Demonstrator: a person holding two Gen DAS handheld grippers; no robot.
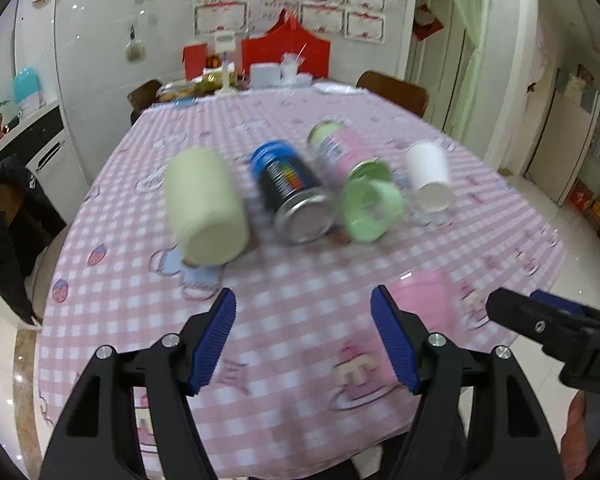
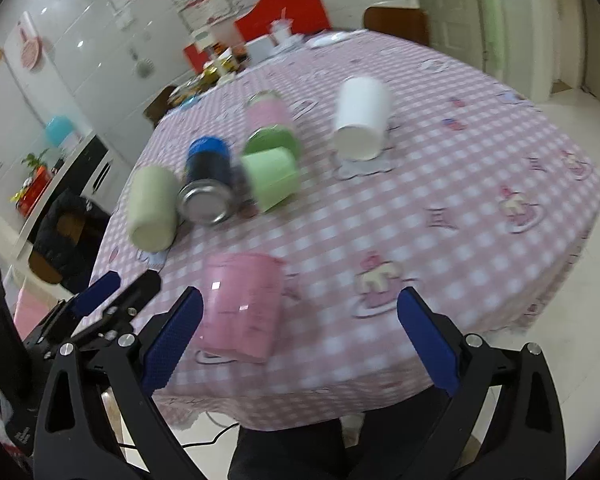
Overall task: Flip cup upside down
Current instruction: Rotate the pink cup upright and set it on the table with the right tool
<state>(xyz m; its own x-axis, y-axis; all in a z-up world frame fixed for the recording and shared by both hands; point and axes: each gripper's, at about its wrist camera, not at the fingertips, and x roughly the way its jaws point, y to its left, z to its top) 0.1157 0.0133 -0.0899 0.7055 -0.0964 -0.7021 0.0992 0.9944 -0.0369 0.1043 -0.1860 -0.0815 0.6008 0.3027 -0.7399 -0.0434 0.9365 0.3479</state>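
Note:
A pink cup [image 2: 240,308] stands upside down near the table's front edge, just ahead of my right gripper's left finger; it also shows in the left wrist view [image 1: 422,300] beyond my left gripper's right finger. My right gripper [image 2: 300,328] is open and empty. My left gripper [image 1: 303,330] is open and empty above the tablecloth. Further back stand a cream cup [image 1: 206,206], a blue-and-black can [image 1: 292,192], a green cup [image 1: 370,208], a pink can [image 1: 348,152] and a white cup [image 1: 428,176]. Both views are blurred.
The round table carries a pink checked cloth [image 1: 300,280]. Boxes, food and red items [image 1: 284,52] crowd its far edge. Chairs [image 1: 394,90] stand behind it. The right gripper shows at the left wrist view's right edge [image 1: 556,324]. A dark jacket [image 1: 8,224] hangs at left.

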